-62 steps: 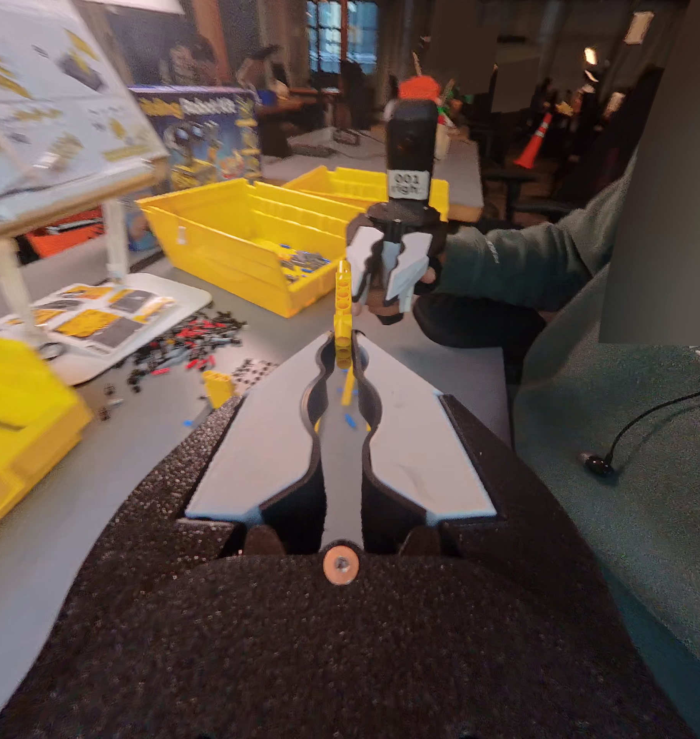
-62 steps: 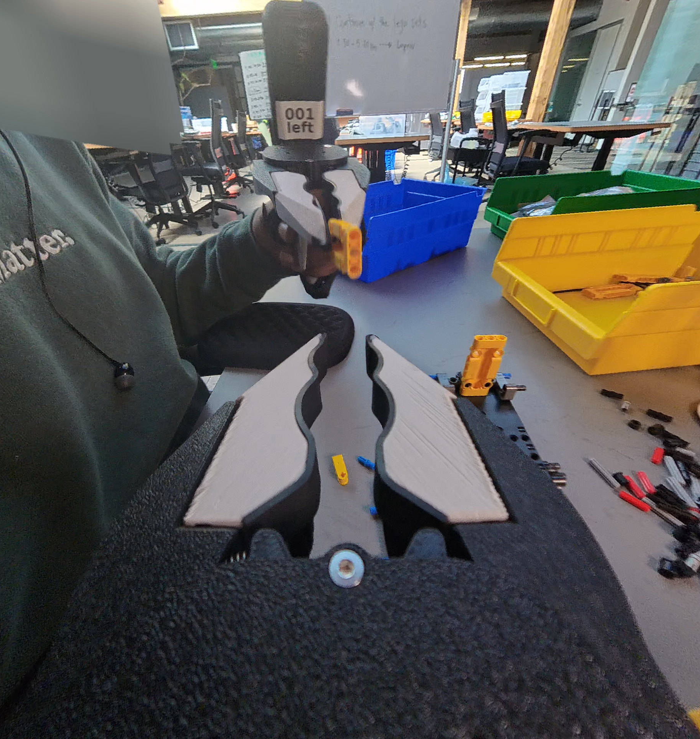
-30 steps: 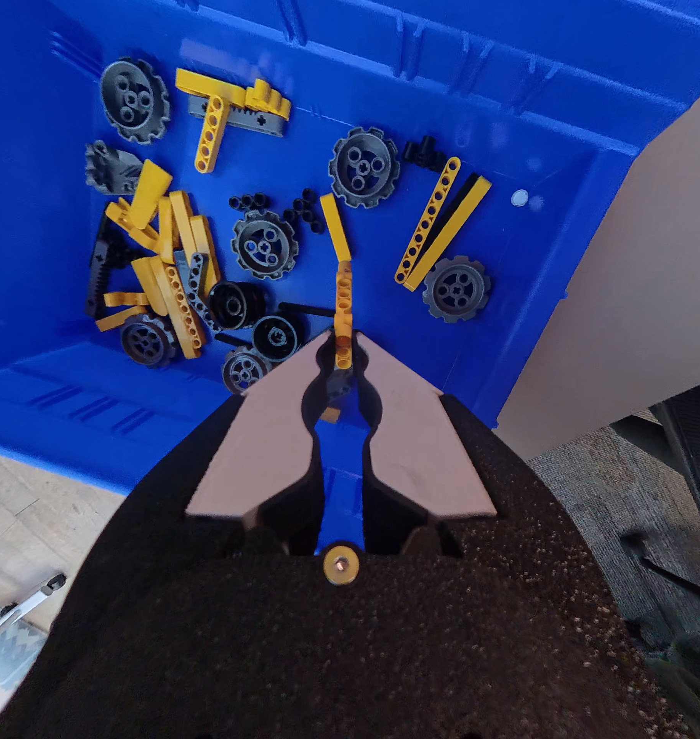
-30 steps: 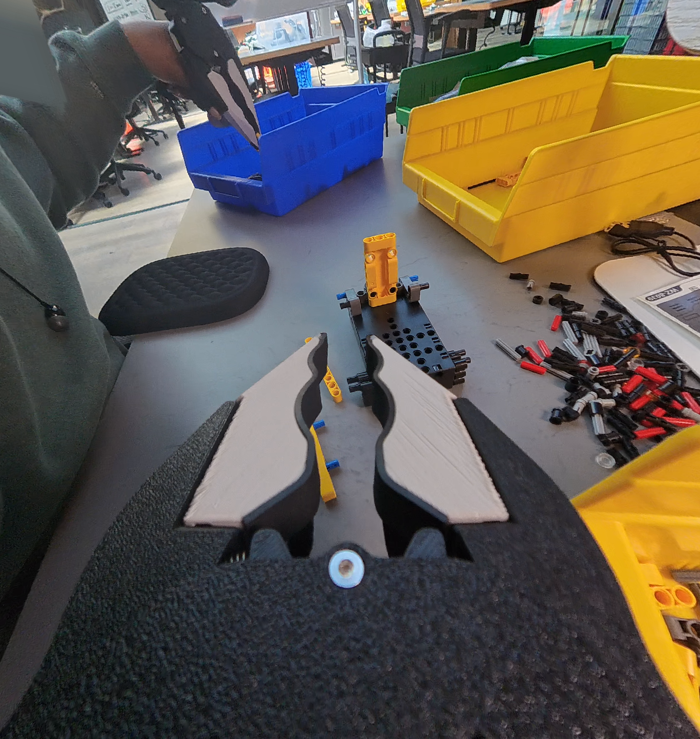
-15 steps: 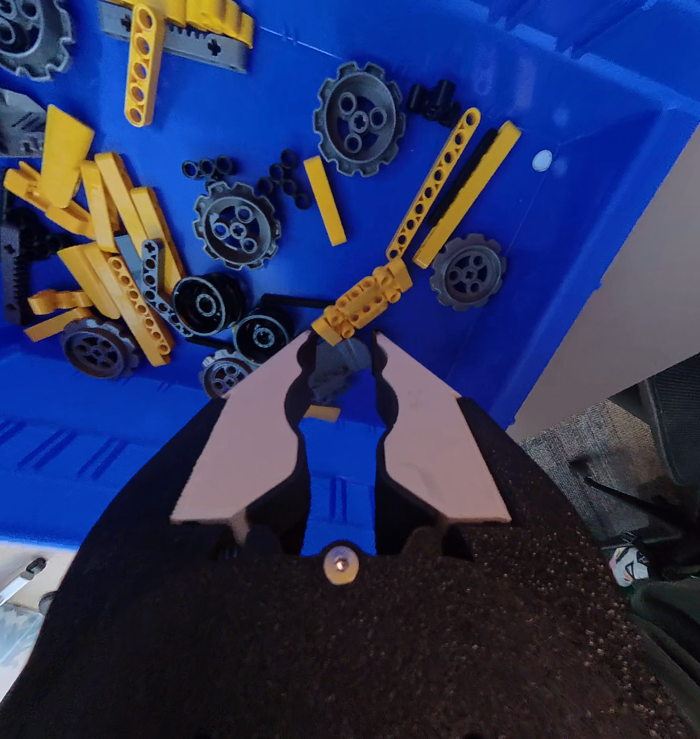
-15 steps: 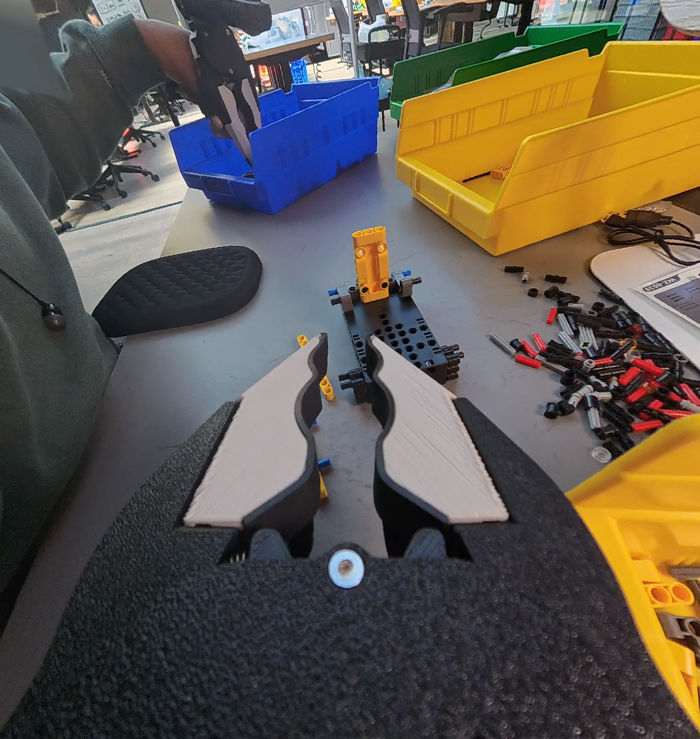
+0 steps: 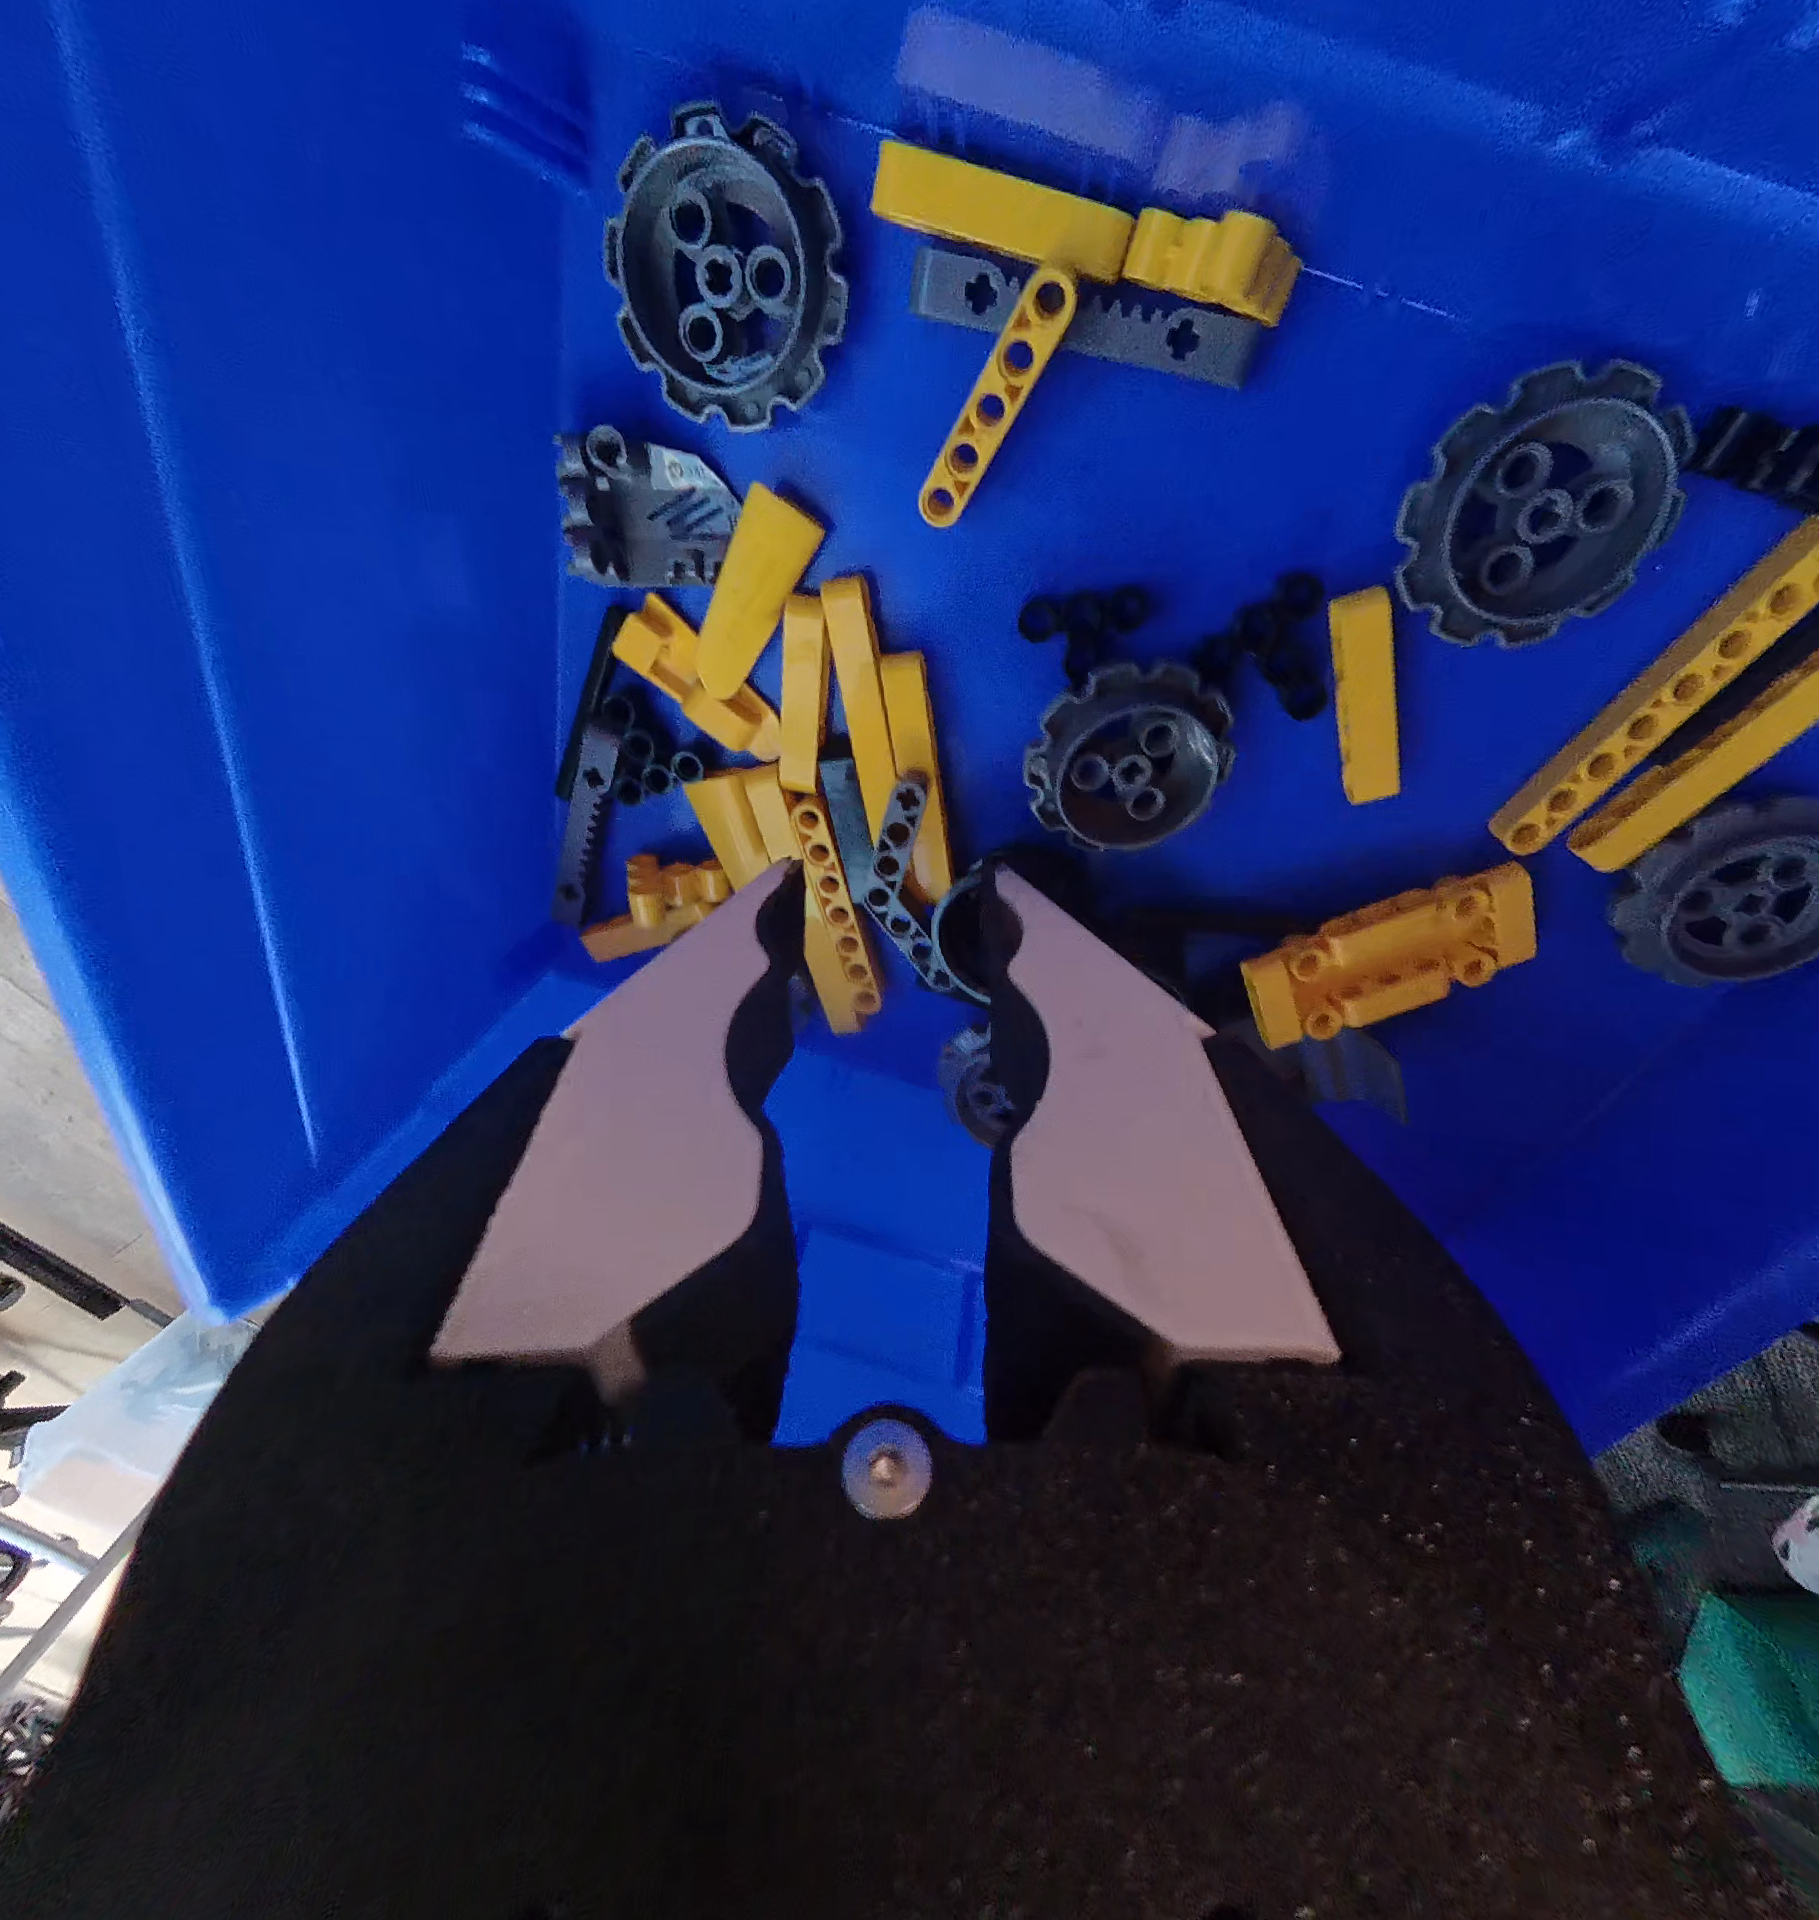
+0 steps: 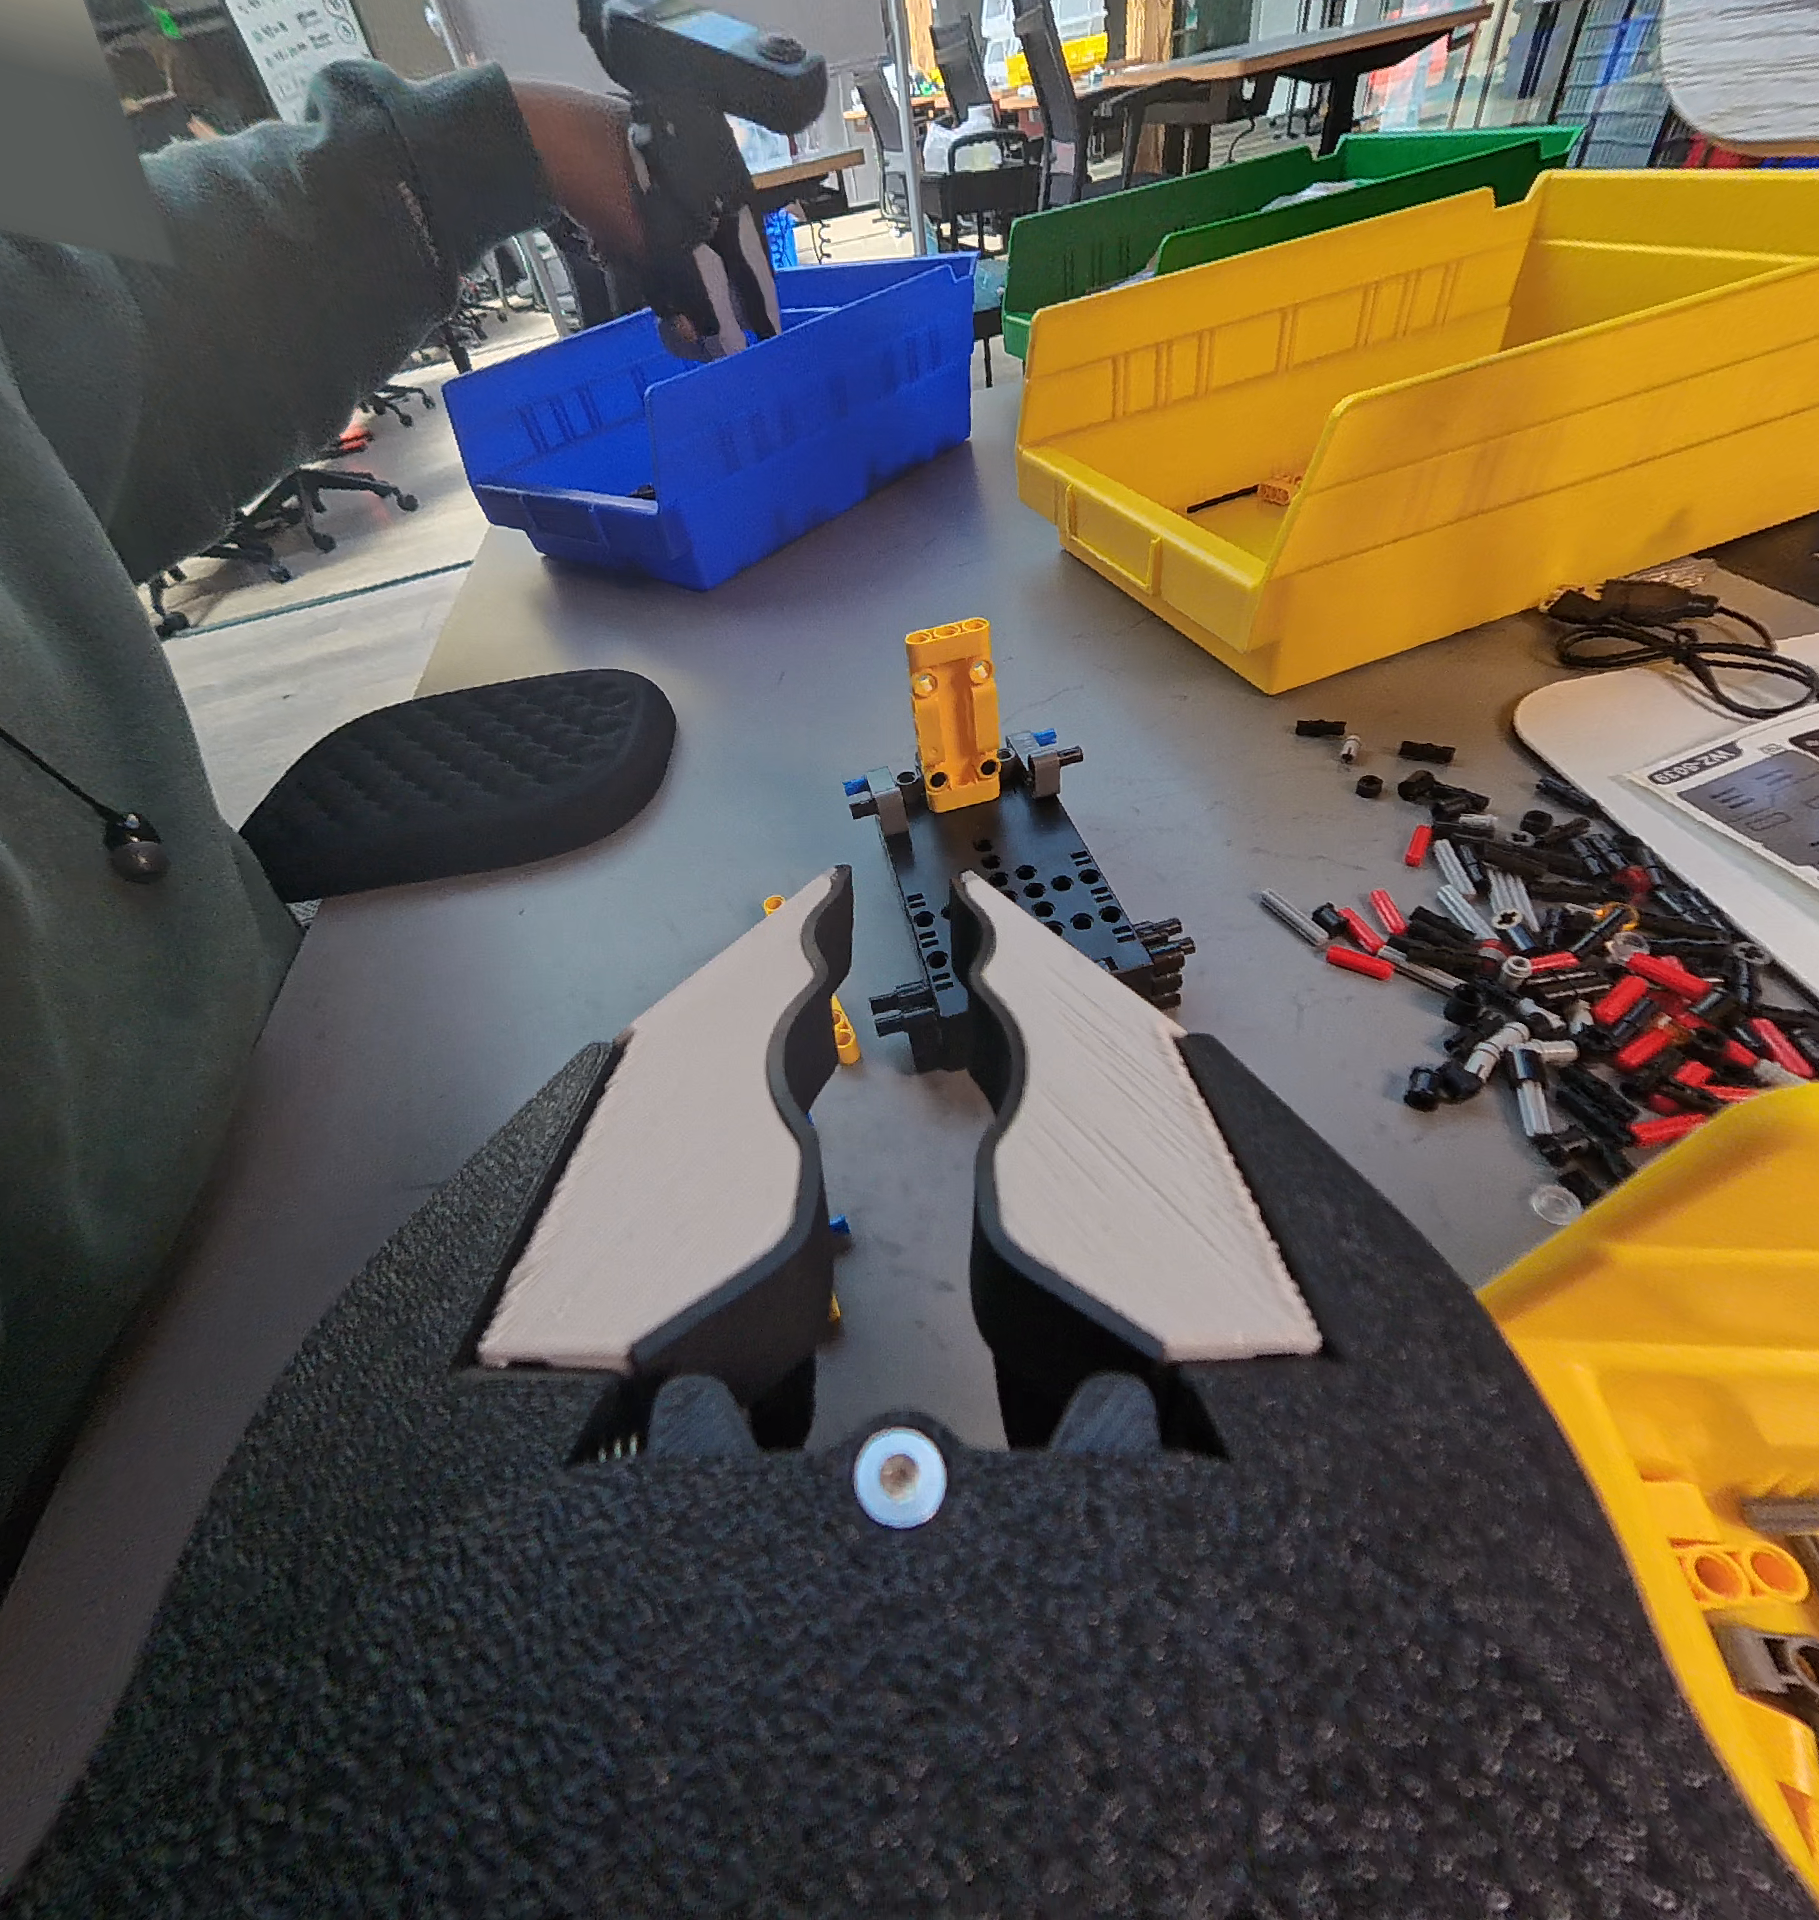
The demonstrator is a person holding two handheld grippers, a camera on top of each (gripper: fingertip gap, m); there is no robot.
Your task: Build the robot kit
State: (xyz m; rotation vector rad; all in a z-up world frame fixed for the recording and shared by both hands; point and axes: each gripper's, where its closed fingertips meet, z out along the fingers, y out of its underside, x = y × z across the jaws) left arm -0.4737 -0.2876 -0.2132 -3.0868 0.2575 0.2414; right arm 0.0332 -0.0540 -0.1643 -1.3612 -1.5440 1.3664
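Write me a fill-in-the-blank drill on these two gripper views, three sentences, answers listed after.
1. The left gripper hangs open inside the ____ bin.
2. The right gripper hovers open over a black perforated plate with a ____ block standing at its far end.
3. The grey toothed wheels lie in the bin with yellow ____.

Answers: blue; yellow; beams
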